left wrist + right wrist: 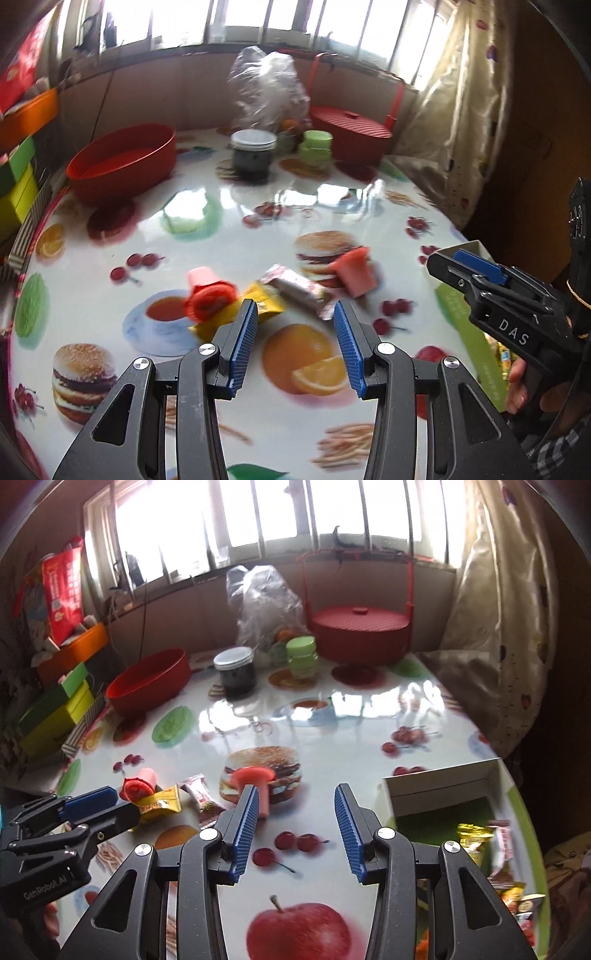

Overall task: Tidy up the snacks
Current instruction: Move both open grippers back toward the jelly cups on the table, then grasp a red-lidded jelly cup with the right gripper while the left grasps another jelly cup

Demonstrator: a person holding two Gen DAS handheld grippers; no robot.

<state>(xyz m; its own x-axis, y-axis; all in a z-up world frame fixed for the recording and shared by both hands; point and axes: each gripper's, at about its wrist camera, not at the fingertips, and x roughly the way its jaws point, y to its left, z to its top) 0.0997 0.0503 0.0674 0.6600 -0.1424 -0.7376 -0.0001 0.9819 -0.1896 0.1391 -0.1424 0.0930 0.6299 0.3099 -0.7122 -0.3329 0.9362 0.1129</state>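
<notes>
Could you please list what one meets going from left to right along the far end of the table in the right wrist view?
Red bowl → dark jar with a silver lid → green jar → red lidded basket with a tall handle.

Table (369, 738), glossy food-print cover, is being loaded with snacks.
Being carried: pink cups (352, 271), wrappers (295, 291), red bowl (151, 681), jars (234, 674), lidded basket (360, 629), green box (443, 805).
</notes>
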